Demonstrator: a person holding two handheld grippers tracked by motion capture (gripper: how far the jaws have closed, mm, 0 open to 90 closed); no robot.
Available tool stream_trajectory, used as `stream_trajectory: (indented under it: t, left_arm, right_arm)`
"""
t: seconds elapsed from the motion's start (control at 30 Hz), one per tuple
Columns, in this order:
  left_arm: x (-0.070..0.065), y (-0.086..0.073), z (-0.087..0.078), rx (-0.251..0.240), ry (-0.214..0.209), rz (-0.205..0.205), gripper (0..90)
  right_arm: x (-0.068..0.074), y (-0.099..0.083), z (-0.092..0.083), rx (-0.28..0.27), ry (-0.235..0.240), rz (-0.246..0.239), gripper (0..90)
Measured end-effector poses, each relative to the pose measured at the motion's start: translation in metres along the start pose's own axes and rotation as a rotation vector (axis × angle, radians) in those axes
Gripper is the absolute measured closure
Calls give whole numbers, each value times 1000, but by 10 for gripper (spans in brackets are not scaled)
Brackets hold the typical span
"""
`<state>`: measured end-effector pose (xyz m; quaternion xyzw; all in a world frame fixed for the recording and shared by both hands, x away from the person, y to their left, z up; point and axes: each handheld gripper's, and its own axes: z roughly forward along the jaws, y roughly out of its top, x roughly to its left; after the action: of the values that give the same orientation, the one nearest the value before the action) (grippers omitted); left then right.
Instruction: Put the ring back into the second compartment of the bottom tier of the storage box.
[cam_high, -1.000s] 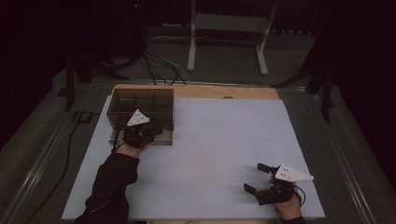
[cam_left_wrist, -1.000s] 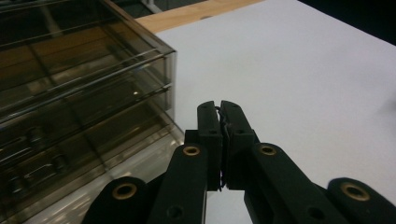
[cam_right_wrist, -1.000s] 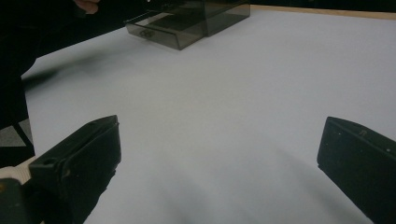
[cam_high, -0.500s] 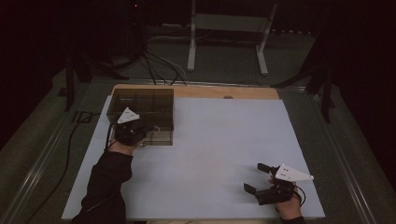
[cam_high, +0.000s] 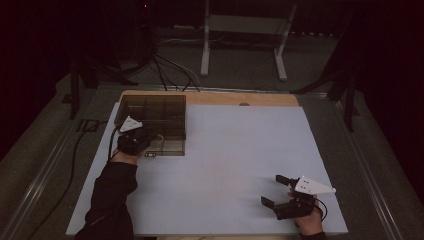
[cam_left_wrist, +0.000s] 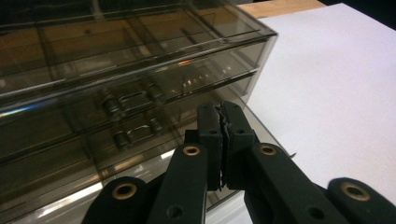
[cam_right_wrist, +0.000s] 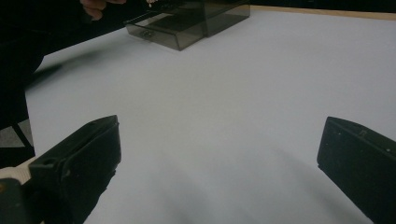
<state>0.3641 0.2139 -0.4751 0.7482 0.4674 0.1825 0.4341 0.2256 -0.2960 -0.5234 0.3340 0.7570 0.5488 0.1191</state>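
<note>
Smoked-plastic drawer cabinet (cam_high: 159, 122), translucent brown, standing at the far left corner of the white table top (cam_high: 230, 150), its back edge against the wooden strip (cam_high: 215, 98) along the table's far side. Divided compartments show through its top; in the left gripper view two stacked drawer fronts (cam_left_wrist: 130, 116) each carry a small clear pull handle. The lowest drawer (cam_right_wrist: 163, 29) stands pulled out a little toward the near side, as seen from the right gripper view. Left gripper (cam_high: 134, 141): at the cabinet's near left corner, just beside the drawer fronts, grey three-cornered plate on top; its two black jaws are pressed together with nothing between them, tips close before the lower drawer front; contact with the cabinet cannot be told. Right gripper (cam_high: 274, 192): well apart from the cabinet, near the table's near right corner, resting low over the bare white surface; jaws spread wide, holding nothing. A dark sleeve (cam_high: 112, 197) leads from the near edge to the left gripper.
</note>
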Motion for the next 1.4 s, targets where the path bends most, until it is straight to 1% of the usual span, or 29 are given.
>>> stream_trajectory:
  t: [0.1, 0.13, 0.23, 0.27, 0.47, 0.67, 0.77, 0.8, 0.9, 0.93, 1.03, 1.2, 1.37, 1.4]
  left_arm:
    - [3, -1, 0, -1, 9, -10, 897]
    - [5, -3, 1, -1, 14, -25, 897]
    - [8, -4, 2, 6, 29, -29, 897]
    - [9, -5, 2, 6, 26, -35, 897]
    - [14, -11, 7, 21, 45, -48, 897]
    - [20, -17, 12, 48, 62, -63, 896]
    - [21, -19, 15, 52, 63, -69, 897]
    - [21, -19, 15, 58, 68, -64, 896]
    - [22, -21, 17, 64, 67, -73, 896]
    - [23, -22, 19, 76, 74, -71, 896]
    - [23, -23, 21, 86, 76, -74, 896]
    - [23, -25, 22, 85, 80, -85, 894]
    - [24, -25, 24, 112, 89, -95, 885]
    - [23, -25, 24, 119, 95, -95, 863]
  right_arm:
    - [0, 0, 0, 1, 1, 1, 0]
    - [0, 0, 0, 1, 1, 1, 0]
    - [0, 0, 0, 1, 0, 0, 0]
    - [0, 0, 0, 0, 0, 0, 0]
    - [0, 0, 0, 0, 0, 0, 0]
    - [0, 0, 0, -1, -3, 0, 0]
    - [0, 0, 0, 1, -3, 1, 0]
    - [0, 0, 0, 0, -3, 2, 0]
    - [0, 0, 0, 0, -3, 2, 0]
    - [0, 0, 0, 1, -2, 1, 0]
    - [0, 0, 0, 0, -2, 2, 0]
    - [0, 0, 0, 0, -5, 0, 0]
    - [0, 0, 0, 2, -5, 0, 0]
    - [0, 0, 0, 2, -6, 0, 0]
